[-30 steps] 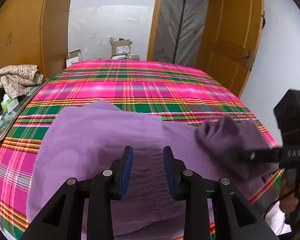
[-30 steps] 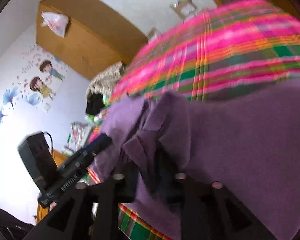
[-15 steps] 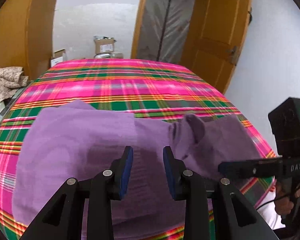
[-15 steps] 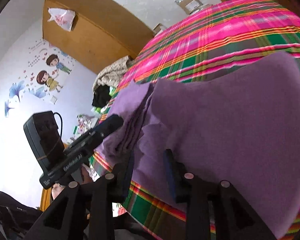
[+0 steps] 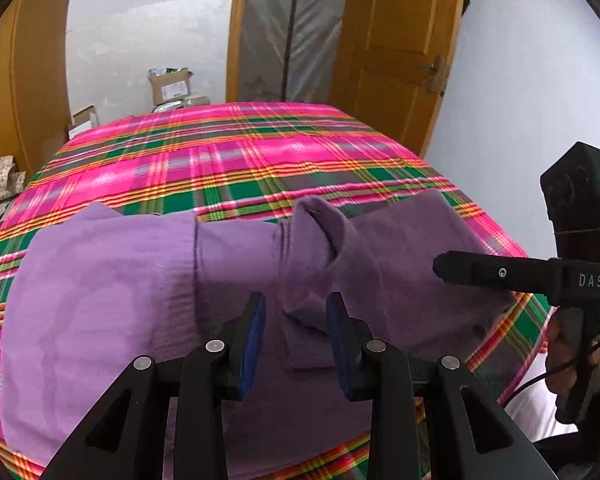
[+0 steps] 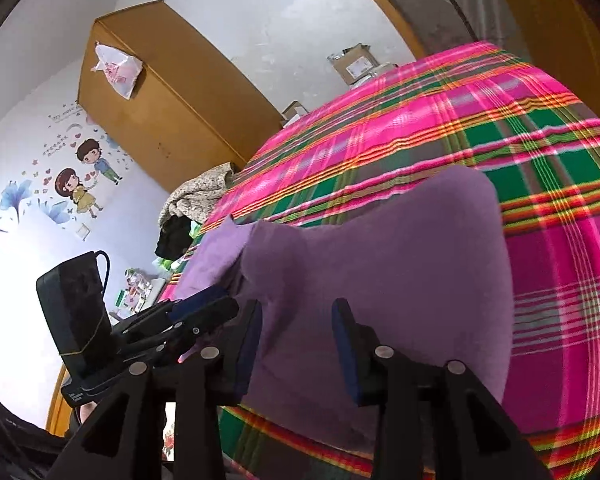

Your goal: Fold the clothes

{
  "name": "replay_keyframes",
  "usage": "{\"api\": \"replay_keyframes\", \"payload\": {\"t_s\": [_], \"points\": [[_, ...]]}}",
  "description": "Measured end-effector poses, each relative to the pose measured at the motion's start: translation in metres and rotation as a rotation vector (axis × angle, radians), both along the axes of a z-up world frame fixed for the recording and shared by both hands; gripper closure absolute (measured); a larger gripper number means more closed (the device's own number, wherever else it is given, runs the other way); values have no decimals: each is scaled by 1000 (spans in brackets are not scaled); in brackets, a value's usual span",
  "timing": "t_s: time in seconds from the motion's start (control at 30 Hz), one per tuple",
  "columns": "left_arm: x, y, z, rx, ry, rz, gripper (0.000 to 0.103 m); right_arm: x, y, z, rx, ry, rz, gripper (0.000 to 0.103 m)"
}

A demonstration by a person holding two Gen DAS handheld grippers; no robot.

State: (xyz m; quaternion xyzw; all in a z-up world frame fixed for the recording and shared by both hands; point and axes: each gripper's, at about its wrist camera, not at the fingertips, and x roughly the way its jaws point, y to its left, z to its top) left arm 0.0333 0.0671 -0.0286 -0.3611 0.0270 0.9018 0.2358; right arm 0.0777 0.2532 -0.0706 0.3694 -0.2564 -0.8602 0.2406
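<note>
sweater (image 5: 112, 300): purple knit, flat on the plaid bed (image 5: 236, 160), near the front edge, long way across. Right part already flipped over onto the middle, so a fold is in.
folded flap (image 5: 400, 256): darker purple, bunched a bit at the seam next to the middle of the sweater. Probably needs smoothing.
left gripper (image 5: 296, 336): jaws apart, nothing pinched, hanging just above the sweater's middle. Looks parked there ready to press or grab the next edge.
right gripper (image 6: 296, 344): jaws have just been opening, cloth below them but not clamped. Reads like a let-go so the flap stays put. Sits over the sweater's right end.
clothes pile (image 6: 200, 196): off the bed's left side, past the sweater, likely next in line.
progress guess: midway, left side still unfolded.
</note>
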Motion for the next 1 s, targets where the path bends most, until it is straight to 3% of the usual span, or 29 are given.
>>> {"api": "replay_keyframes", "payload": {"t_s": [0.47, 0.83, 1.0], "points": [[6, 1, -3, 27, -8, -53, 71, 3, 14, 5, 6, 14, -8, 63], [-7, 3, 0, 10, 6, -59, 71, 9, 29, 0, -10, 0, -44, 60], [-14, 12, -10, -18, -34, -104, 71, 9, 30, -1, -17, -4, -48, 60]]}}
